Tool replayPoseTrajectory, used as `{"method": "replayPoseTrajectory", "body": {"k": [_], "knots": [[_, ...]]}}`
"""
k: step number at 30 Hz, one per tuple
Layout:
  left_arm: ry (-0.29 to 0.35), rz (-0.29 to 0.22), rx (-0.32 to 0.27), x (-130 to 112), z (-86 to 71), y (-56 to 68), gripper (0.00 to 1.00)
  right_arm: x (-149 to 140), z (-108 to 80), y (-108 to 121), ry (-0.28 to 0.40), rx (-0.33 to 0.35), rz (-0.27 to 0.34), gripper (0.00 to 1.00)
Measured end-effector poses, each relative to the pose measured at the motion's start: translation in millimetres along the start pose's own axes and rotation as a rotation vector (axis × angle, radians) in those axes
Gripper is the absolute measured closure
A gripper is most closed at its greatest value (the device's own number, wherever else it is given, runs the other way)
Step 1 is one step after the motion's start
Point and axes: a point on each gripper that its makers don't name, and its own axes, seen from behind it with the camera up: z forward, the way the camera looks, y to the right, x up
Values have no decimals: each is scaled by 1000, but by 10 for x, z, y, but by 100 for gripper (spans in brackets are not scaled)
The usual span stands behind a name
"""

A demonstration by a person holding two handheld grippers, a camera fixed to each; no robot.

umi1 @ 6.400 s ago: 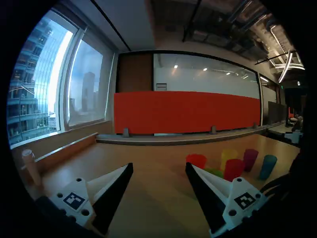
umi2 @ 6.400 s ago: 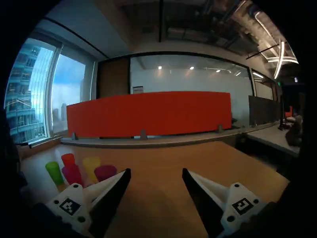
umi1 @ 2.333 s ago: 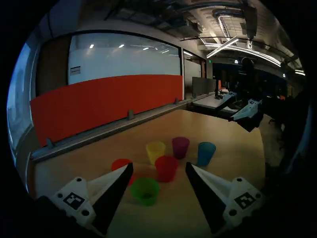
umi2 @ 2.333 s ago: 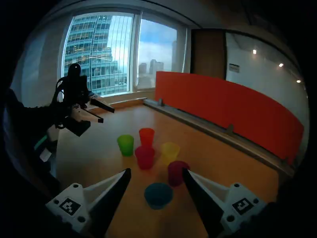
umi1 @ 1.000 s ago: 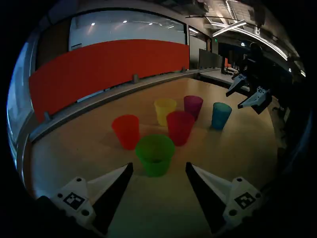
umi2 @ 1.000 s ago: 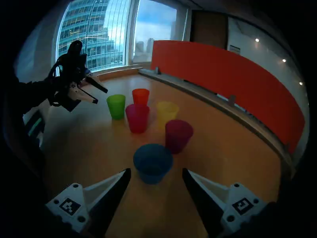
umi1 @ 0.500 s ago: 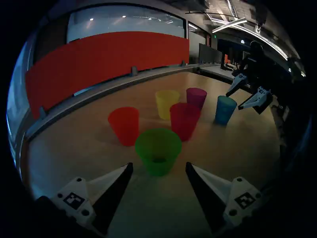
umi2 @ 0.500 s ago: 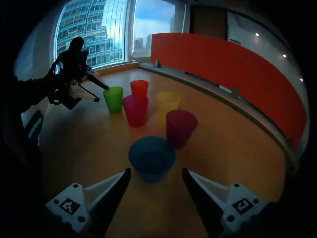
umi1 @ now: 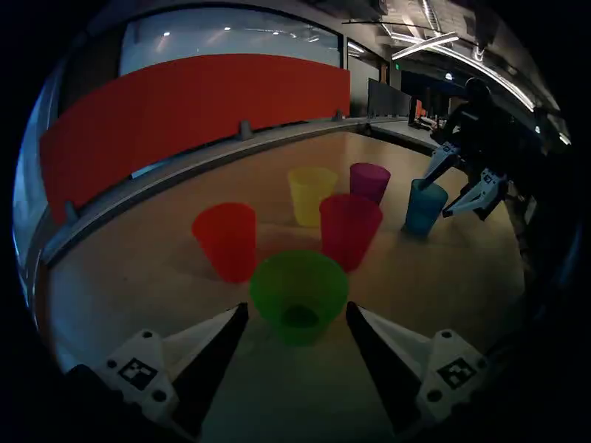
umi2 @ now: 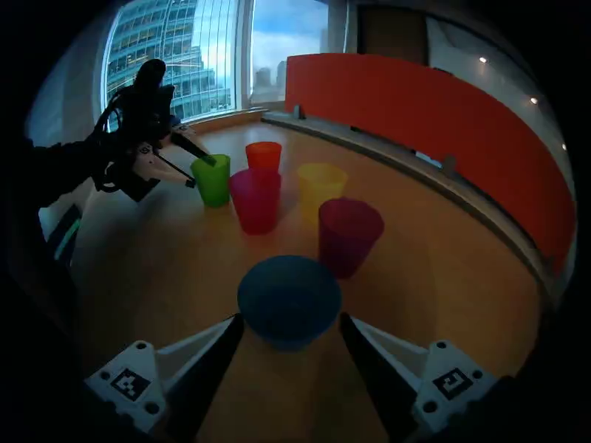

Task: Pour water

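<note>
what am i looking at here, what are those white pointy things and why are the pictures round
No robot: a person holds a pair of tongs in each hand, each with a camera looking along its two fingers. Each round picture comes from one camera. Six coloured cups stand on a wooden table. The left tongs are open, the green cup at their tips; the right tongs are open at the blue cup. Nothing is held.
</note>
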Motion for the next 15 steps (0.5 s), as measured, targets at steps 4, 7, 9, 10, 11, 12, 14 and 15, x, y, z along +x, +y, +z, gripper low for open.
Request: {"method": "replayPoseTrajectory", "body": {"k": [4,7,9,10,11,12,14,15], "knots": [[2,-4,-9,28,53,0,2,11,43,-12,0,5,-5,0],[2,-6,-11,42,93,-7,1,18,66,-20,1,10,-6,0],[3,-8,-13,56,118,-8,1,24,79,-20,2,11,-6,0],[4,-10,-15,65,130,-6,1,29,84,-18,3,10,-5,0],[5,-13,-17,75,142,-4,1,34,89,-16,5,10,-5,0],[6,-15,-19,86,156,-2,1,40,95,-14,6,10,-4,0],[9,-18,-20,105,180,-4,1,49,103,-16,8,13,-3,0],[10,-20,-21,116,193,-6,1,53,107,-16,9,15,-2,0]]}}
